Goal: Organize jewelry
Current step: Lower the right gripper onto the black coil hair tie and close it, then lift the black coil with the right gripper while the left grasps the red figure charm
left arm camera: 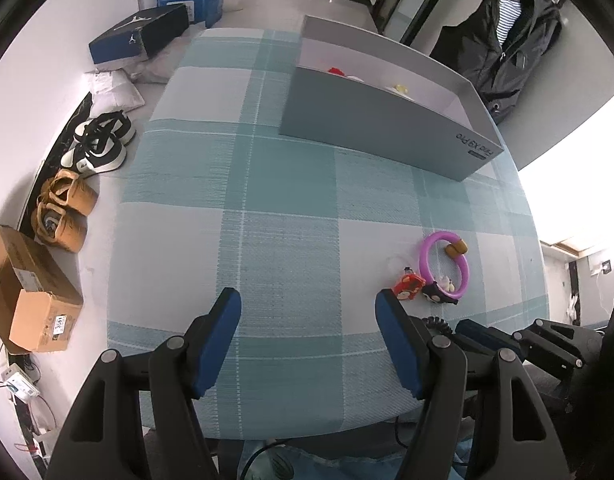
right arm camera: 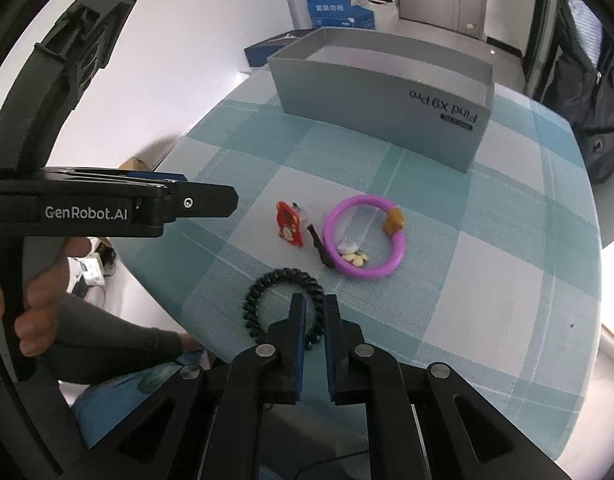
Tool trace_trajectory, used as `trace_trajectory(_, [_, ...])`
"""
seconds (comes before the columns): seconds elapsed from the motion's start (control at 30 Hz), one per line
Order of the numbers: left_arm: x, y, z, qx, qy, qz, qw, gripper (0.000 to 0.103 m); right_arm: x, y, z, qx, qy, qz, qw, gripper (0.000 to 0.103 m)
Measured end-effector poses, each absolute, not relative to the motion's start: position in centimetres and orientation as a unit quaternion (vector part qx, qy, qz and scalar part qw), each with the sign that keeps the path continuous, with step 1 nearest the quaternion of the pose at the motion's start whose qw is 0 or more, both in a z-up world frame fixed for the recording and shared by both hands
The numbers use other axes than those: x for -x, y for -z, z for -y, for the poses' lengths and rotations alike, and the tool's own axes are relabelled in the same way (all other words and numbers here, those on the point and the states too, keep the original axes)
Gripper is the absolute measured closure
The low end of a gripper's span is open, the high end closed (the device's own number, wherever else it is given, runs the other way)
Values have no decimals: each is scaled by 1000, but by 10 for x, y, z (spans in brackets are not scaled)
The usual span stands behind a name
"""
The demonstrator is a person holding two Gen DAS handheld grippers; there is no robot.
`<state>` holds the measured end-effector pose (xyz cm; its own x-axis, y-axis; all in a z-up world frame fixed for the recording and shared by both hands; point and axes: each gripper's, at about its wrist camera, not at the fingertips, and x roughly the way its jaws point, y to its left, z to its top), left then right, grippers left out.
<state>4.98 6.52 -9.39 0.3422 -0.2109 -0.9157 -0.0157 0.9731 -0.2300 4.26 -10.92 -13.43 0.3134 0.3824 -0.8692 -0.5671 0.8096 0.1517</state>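
A black coiled hair tie (right arm camera: 263,292) lies on the checked tablecloth near the front edge. My right gripper (right arm camera: 314,312) is shut on the black coiled hair tie's right side. A purple ring bracelet (right arm camera: 363,236) with small charms lies beyond it, and a red charm (right arm camera: 289,224) to its left. In the left wrist view the bracelet (left arm camera: 443,266) and red charm (left arm camera: 407,283) lie to the right of my left gripper (left arm camera: 307,304), which is open and empty above the cloth. A grey open box (left arm camera: 387,132) stands at the back, with small items inside.
The table (left arm camera: 267,160) has a teal checked cloth. Shoes (left arm camera: 99,148) and cardboard boxes (left arm camera: 31,292) are on the floor left. A dark jacket (left arm camera: 507,40) hangs at the back right. In the right wrist view the left gripper's body (right arm camera: 107,208) is at left.
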Motion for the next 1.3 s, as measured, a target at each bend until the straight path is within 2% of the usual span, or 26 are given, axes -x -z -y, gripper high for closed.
trace_trajectory(0.13, [-51, 95, -64, 100, 63, -573, 811, 38, -41, 143, 101, 118, -284, -516, 799, 89])
trace_trajectory(0.23, [-51, 95, -62, 97, 67, -573, 811, 38, -35, 143, 92, 145, -284, -508, 800, 94])
trace_trajectory(0.37, [-50, 94, -59, 93, 74, -574, 810, 38, -26, 143, 83, 190, -276, -489, 805, 95])
trace_trajectory(0.57, [-48, 94, -53, 88, 93, -572, 810, 38, -45, 129, 116, 92, -276, -515, 806, 95])
trace_trajectory(0.83, [-47, 97, -30, 58, 122, -567, 813, 38, -62, 103, 184, -31, -248, -510, 823, 95])
trace_trajectory(1.23, [-55, 100, -18, 33, 114, -553, 825, 38, -68, 89, 205, -74, -248, -493, 830, 94])
trace_trajectory(1.27, [-56, 100, -17, 31, 115, -553, 825, 39, -70, 89, 207, -75, -249, -493, 830, 94])
trace_trajectory(1.3, [-57, 101, -14, 27, 117, -552, 825, 46, -70, 89, 208, -77, -249, -493, 830, 94])
